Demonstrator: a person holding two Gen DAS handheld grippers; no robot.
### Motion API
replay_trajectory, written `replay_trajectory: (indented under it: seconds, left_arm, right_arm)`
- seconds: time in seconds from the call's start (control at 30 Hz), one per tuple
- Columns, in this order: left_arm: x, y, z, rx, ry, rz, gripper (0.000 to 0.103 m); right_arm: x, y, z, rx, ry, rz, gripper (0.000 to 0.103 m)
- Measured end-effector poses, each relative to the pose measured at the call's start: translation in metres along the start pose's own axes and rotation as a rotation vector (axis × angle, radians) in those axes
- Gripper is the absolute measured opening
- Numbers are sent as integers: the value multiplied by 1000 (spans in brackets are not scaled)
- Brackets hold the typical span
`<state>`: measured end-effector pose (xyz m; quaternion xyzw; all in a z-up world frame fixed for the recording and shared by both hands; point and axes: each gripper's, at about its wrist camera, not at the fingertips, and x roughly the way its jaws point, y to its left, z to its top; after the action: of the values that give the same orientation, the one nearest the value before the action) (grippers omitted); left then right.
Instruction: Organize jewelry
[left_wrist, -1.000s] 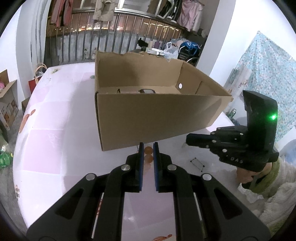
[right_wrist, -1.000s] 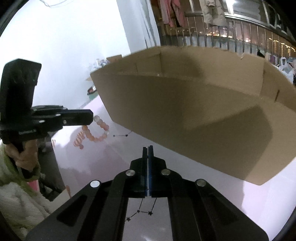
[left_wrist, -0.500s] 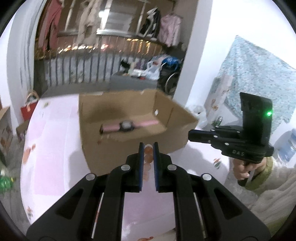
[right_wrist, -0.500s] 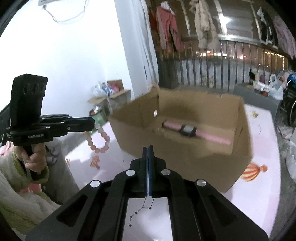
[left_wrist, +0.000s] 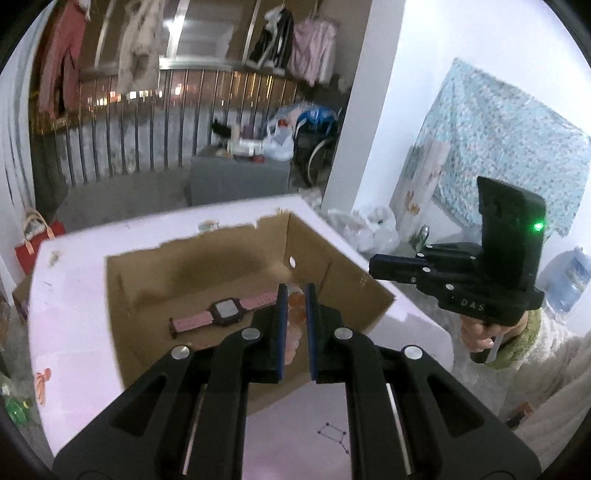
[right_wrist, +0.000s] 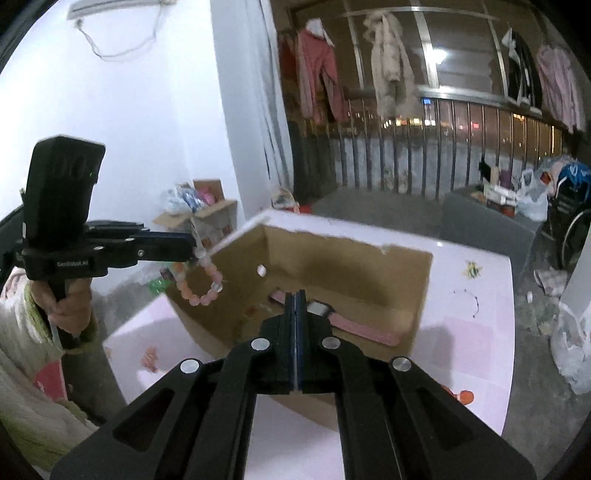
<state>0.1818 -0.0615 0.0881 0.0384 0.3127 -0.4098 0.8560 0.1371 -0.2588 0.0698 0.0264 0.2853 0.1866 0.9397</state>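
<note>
Bracelet (right_wrist: 201, 282), a loop of pink beads, is hanging from the left gripper (left_wrist: 294, 295), whose blue-padded fingers (left_wrist: 280, 317) are pinching it at the top. From the right wrist view the loop is dangling just outside the box's near-left corner, above the wall's edge; from the left wrist view the beads are showing between the pads, with the box interior behind them. Box (left_wrist: 332, 280), open-topped cardboard with a ragged rim, is sitting on a pink-white table (left_wrist: 70, 295). A pink watch (left_wrist: 221, 314) is lying flat on the box floor, its dark face up and its strap stretched out; in the right wrist view it is partly hidden behind the right gripper (right_wrist: 296, 295). That gripper's jaws are pressed fully together with nothing seen between them, and it is hovering over the box's near wall, pointing inward. A hand (right_wrist: 68, 302) in a pale fuzzy sleeve is gripping the left gripper's handle, holding the tool level. Small line drawings are marking the tabletop near the box. Railings (right_wrist: 443, 147), hung clothes and bags are filling the background.
</note>
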Motion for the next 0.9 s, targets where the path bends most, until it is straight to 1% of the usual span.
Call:
replay_trajectory:
  seconds: [0.1,0.17,0.27,0.37,0.4,0.43,0.47,0.5,0.6,0.67,0.73,0.77,0.83,0.9]
  left_arm:
    - [41,11,6,-50,73,-25,8]
    - [63,16,10,-76,106,-23,8]
    - [94,24,14,-123,160,-48,9]
    - [116,29,14,-147,199,-38,9]
    - [121,31,15,-157,207,-35,10]
    - [126,34,15,-178,222,-43,14]
    - [128,36,15,-189,224,-46,18]
    - [130,38,15,-198,222,-47,19]
    - [132,41,14,-205,220,-36,20]
    - [130,43,14,-209,216,-30,21]
    - [129,46,14,-214,211,-23,21]
    - [127,47,13,-216,208,-19,22]
    - [121,48,13,-221,199,-7,25]
    - [111,48,10,-224,180,3,27]
  right_arm:
    - [14,-15,-1,-6,45,-5,1]
    - [22,-21,-2,-7,67,-4,1]
    - [34,-27,-4,-24,104,-16,1]
    - [40,-28,-7,-31,130,-25,1]
    - [41,-28,-7,-33,131,-25,3]
    - [42,-29,-7,-33,135,-27,3]
    - [43,-31,-7,-33,133,-33,3]
    - [43,-32,-7,-31,131,-36,3]
    - [42,-35,-6,-14,119,-36,4]
    - [40,-35,-6,-7,112,-38,8]
    - [36,-35,-7,-1,104,-43,15]
    - [35,-35,-6,4,99,-45,17]
    - [30,-36,-5,22,87,-48,24]
    - [24,-35,-7,40,72,-54,26]
